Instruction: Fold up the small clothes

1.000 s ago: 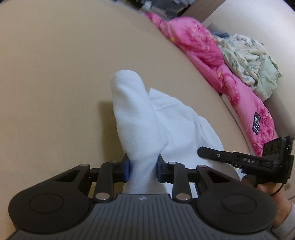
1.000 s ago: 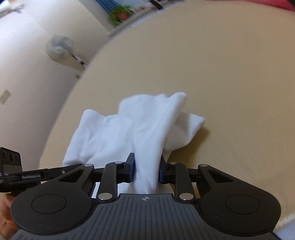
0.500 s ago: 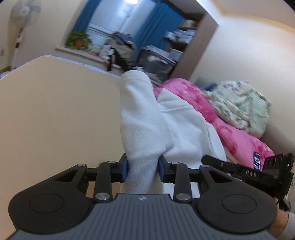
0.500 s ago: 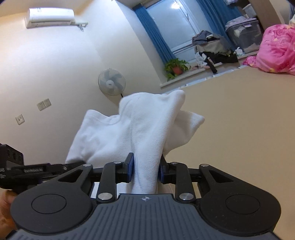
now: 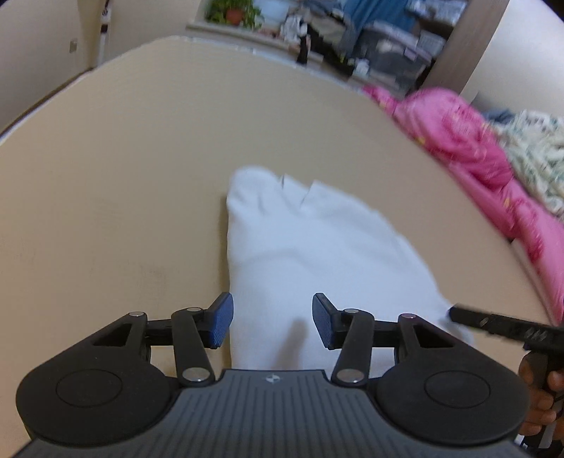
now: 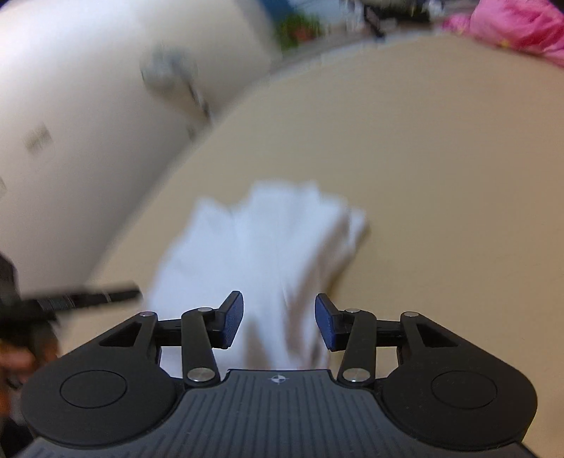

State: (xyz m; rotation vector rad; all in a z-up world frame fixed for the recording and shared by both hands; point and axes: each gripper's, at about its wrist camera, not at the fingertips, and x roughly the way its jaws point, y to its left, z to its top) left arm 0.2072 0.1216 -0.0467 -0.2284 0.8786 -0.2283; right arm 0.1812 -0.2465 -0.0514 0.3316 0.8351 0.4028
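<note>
A small white garment (image 5: 310,253) lies folded on the beige surface (image 5: 123,176). My left gripper (image 5: 272,322) is open just above its near edge, with the cloth showing between the blue pads (image 5: 221,319). My right gripper (image 6: 278,322) is also open over the same white garment (image 6: 268,246), near its other near corner. That view is blurred. Each gripper shows at the side of the other's view: the right gripper (image 5: 507,326) and the left gripper (image 6: 70,299).
A pink quilt (image 5: 469,148) and a pale floral blanket (image 5: 535,148) are heaped along the right side of the surface. A window ledge with a potted plant (image 5: 232,10) and clutter runs at the back. A wall (image 6: 70,123) with a fan lies to the left.
Both grippers were shut on the garment and held it up. They have come down onto the surface and opened, so the garment now lies flat and folded.
</note>
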